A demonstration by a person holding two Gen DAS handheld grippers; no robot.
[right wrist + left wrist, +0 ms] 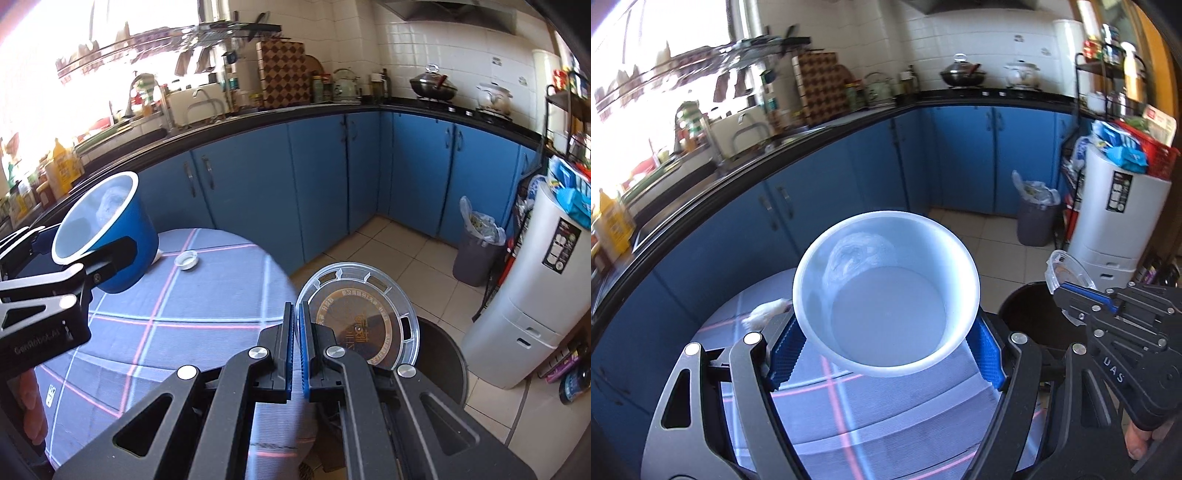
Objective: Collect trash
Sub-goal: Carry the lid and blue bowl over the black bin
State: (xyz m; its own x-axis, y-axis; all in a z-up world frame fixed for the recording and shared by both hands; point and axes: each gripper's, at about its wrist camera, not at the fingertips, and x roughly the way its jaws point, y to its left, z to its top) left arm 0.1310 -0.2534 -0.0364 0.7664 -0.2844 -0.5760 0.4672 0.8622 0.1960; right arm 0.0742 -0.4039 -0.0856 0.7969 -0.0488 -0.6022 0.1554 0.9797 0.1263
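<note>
Right wrist view reads "GenRobot.AI" on the left gripper (pixel 55 251) at nine o'clock, whose fingers clamp a tilted blue cup (pixel 110 236) above the plaid table (pixel 192 314). Left wrist view alone shows crumpled wrap (pixel 857 254) inside the cup and "UAS" on the right gripper (pixel 1071 295) at three o'clock, pinching a clear lid (pixel 358 321) with unreadable gold print over a dark bin (pixel 443 354).
</note>
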